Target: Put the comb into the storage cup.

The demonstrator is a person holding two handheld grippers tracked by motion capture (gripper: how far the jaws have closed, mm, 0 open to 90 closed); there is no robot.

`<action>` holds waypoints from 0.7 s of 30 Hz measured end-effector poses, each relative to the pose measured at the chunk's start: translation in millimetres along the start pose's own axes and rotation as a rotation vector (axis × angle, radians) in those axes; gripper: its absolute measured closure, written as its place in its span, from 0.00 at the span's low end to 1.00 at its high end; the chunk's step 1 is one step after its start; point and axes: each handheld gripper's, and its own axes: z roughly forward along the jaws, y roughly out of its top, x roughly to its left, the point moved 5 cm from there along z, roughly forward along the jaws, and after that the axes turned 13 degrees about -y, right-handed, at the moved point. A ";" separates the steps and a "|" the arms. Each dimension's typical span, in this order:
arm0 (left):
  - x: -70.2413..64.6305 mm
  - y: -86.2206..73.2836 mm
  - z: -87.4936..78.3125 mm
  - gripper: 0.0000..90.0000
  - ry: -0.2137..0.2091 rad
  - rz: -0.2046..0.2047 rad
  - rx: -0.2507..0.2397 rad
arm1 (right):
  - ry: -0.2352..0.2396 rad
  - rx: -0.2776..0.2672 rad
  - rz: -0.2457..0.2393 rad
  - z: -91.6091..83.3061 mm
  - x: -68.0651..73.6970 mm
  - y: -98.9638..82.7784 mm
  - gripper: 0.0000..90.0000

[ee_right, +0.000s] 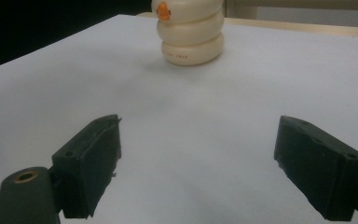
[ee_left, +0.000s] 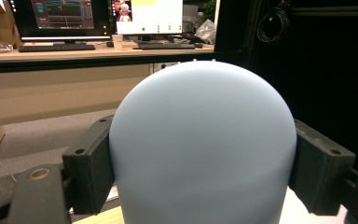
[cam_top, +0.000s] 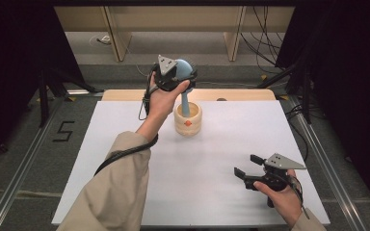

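Observation:
A pale blue tool with a round domed head [cam_top: 185, 68] and a thin stem [cam_top: 186, 103] stands upright in a cream ridged cup [cam_top: 188, 122] with an orange mark, at the back middle of the white table [cam_top: 115, 154]. My left gripper [cam_top: 182, 73] is shut on the domed head; in the left gripper view the dome [ee_left: 200, 140] sits between both black pads [ee_left: 91, 163], which press its sides. My right gripper [cam_top: 246, 165] rests low at the front right, open, with nothing between its fingers [ee_right: 93, 163]. The cup [ee_right: 191, 39] stands well ahead of it.
A wooden board edge [cam_top: 125, 95] runs along the table's back. Metal rails and dark stands flank the table on both sides. Cables trail from both grippers. A desk with monitors [ee_left: 65, 18] lies beyond the left gripper.

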 end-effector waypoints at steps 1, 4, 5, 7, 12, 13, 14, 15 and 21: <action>0.0 -0.2 0.1 0.22 0.000 0.000 0.000 | 0.000 -0.001 0.001 0.2 0.1 -0.1 0.17; -0.5 -1.1 0.6 0.22 -0.001 0.001 0.001 | 0.001 -0.001 -0.001 0.1 0.2 0.0 0.17; -0.5 -1.3 0.6 0.22 0.000 0.001 0.002 | 0.000 -0.001 0.000 0.2 0.1 0.0 0.17; -0.4 -1.8 0.8 0.22 -0.001 0.002 0.002 | 0.001 -0.001 0.001 0.1 0.2 0.0 0.17; -0.4 -3.4 1.1 0.22 -0.001 0.004 0.008 | 0.002 -0.001 -0.001 0.2 0.2 -0.1 0.17; -0.3 -3.7 1.2 0.22 -0.001 0.005 0.009 | 0.001 -0.001 0.000 0.2 0.2 -0.1 0.17; -0.4 -4.1 1.3 0.22 0.000 0.003 0.009 | 0.001 -0.001 -0.001 0.2 0.2 -0.1 0.17; -0.3 -4.4 1.5 0.22 0.000 0.002 0.008 | 0.002 0.000 -0.001 0.2 0.3 -0.1 0.17; -0.6 -7.0 2.3 0.22 -0.001 0.003 0.013 | 0.002 -0.001 -0.002 0.1 0.3 0.0 0.17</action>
